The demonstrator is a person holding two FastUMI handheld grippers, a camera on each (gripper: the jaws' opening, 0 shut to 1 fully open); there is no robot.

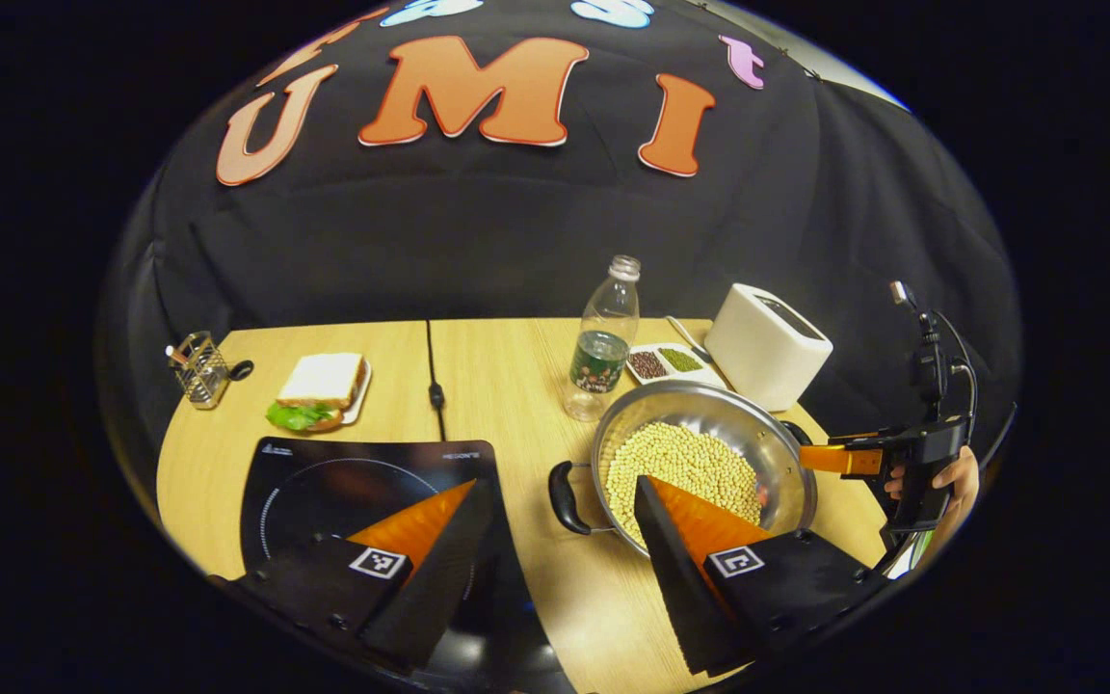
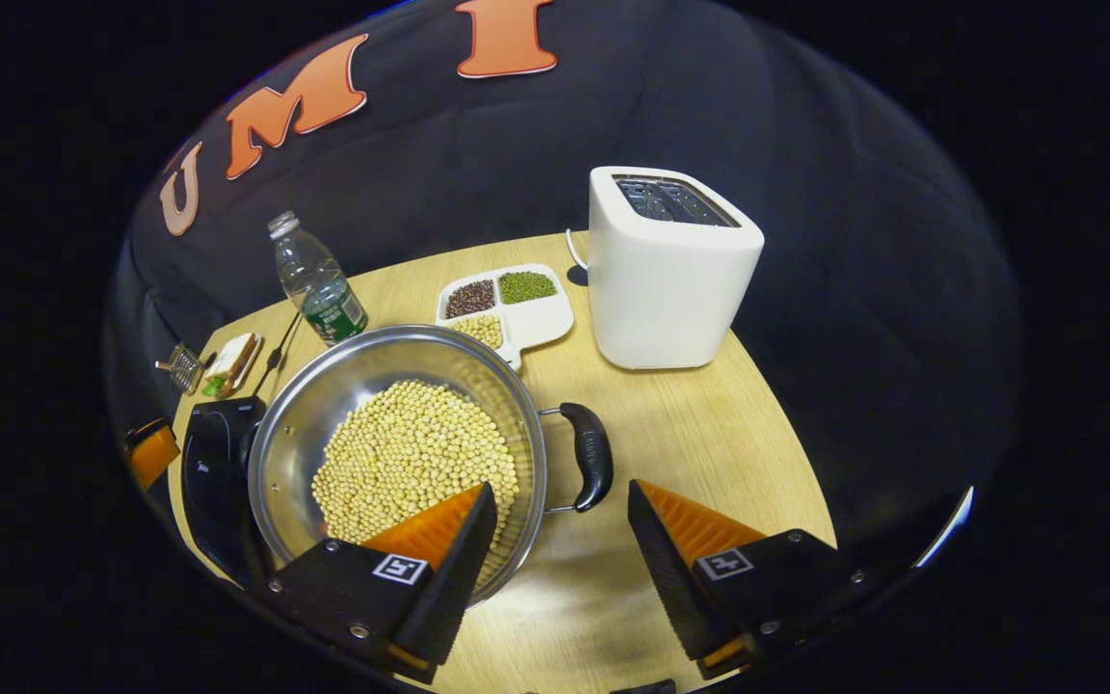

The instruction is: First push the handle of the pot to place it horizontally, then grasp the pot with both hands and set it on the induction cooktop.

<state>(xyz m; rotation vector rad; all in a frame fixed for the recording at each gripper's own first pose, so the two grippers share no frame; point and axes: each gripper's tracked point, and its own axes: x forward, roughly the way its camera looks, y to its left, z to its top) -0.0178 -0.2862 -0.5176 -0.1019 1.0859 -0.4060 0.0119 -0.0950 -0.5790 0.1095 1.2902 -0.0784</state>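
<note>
A steel pot (image 1: pixel 769 426) full of soybeans stands on the wooden table, right of the black induction cooktop (image 1: pixel 324 487). Its two black handles point left and right. In the left gripper view, the left handle (image 1: pixel 565 498) lies between the spread fingers of my left gripper (image 1: pixel 557 482), which is open; one finger hangs over the cooktop, the other over the beans. In the right gripper view, my right gripper (image 2: pixel 561 487) is open around the pot's (image 2: pixel 324 395) right handle (image 2: pixel 591 455) without pressing it. The right gripper (image 1: pixel 849 460) and its hand also appear beyond the pot.
Close behind the pot stand a water bottle (image 1: pixel 603 347), a divided dish of beans (image 1: pixel 663 362) and a white toaster (image 1: pixel 767 345). A sandwich on a plate (image 1: pixel 321 390), a wire holder (image 1: pixel 198 371) and a black cable (image 1: pixel 434 386) lie behind the cooktop.
</note>
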